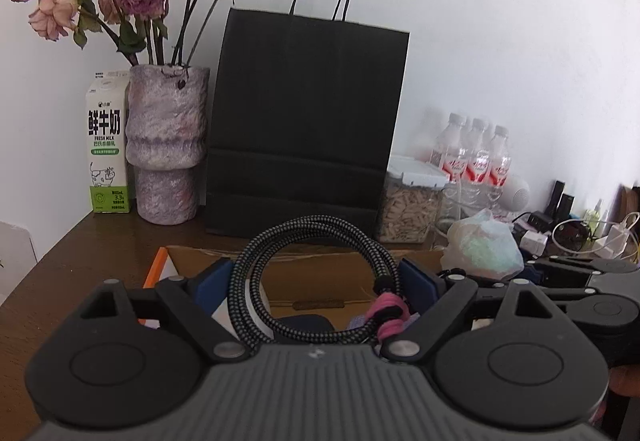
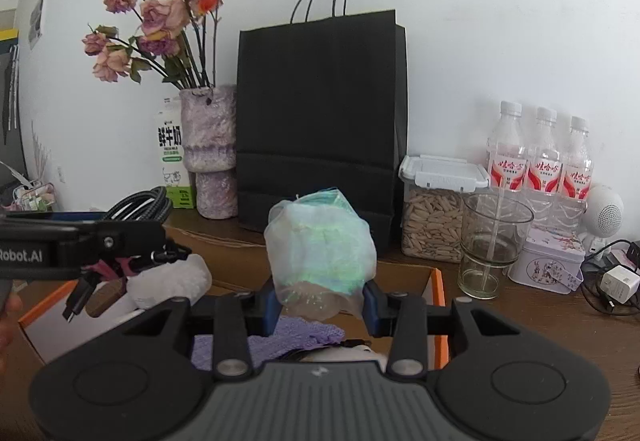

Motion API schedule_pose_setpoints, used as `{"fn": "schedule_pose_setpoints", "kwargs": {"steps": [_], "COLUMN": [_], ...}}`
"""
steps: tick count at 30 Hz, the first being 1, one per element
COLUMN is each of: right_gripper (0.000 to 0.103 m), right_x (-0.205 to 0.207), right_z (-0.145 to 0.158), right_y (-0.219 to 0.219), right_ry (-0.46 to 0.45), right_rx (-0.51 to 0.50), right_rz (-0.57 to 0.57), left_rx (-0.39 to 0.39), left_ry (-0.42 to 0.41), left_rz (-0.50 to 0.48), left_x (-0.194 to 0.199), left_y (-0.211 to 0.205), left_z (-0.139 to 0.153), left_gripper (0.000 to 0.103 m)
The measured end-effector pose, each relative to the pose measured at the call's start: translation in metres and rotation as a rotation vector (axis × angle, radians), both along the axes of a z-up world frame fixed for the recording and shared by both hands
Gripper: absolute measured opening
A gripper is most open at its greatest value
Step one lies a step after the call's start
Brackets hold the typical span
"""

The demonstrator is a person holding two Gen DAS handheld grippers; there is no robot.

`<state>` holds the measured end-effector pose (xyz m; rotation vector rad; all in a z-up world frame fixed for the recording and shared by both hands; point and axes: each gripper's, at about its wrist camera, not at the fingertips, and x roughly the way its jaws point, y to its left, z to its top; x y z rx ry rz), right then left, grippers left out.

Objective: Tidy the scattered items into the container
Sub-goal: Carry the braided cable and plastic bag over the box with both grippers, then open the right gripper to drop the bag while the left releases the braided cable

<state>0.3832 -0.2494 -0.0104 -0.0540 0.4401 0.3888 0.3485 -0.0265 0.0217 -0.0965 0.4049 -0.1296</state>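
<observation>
- L gripper (image 1: 316, 281) clamped on coiled braided cable (image 1: 312, 277), over the cardboard box (image 1: 320, 293).
- R gripper (image 2: 322, 303) grasping filmy bag bundle (image 2: 320, 253), over same box on bench (image 2: 540, 321).

White wall (image 1: 500, 21), dark wooden table (image 1: 100, 241), soft daylight

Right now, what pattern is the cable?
Black-and-white braided weave on the cable; left wrist view.

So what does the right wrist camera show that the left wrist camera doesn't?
Only the right wrist view shows the drinking glass, the floral tin and the purple cloth in the box.

Only the left wrist view shows the coiled cable's full loop between the left claw's fingers.

Both show the black paper bag, the vase of roses, the milk carton and the plastic-wrapped bundle.
</observation>
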Motion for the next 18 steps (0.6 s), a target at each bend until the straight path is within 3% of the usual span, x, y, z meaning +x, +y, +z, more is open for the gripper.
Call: {"fn": "schedule_pose_setpoints", "kwargs": {"steps": [7,8,12,15,18], "right_gripper": [0.042,0.046,0.090,0.103,0.103], "right_x": [0.005,0.004,-0.002,-0.002,-0.005], "right_z": [-0.020,-0.019,-0.015,-0.013,-0.010], "right_y": [0.006,0.006,0.002,-0.002,-0.002], "right_ry": [0.053,0.049,0.022,0.043,0.053], "right_rx": [-0.026,-0.025,-0.023,-0.007,-0.001], "right_rz": [0.015,0.016,-0.013,-0.003,0.017], "left_rx": [0.061,0.071,0.110,0.117,0.128], "left_ry": [0.074,0.071,0.054,0.034,-0.001], "left_rz": [0.002,0.002,0.012,0.036,0.059], "left_x": [0.015,0.014,0.009,0.005,-0.001], "left_y": [-0.004,-0.005,-0.009,-0.007,-0.006], "left_z": [-0.027,-0.028,-0.029,-0.024,-0.017], "left_gripper": [0.089,0.090,0.091,0.103,0.103]}}
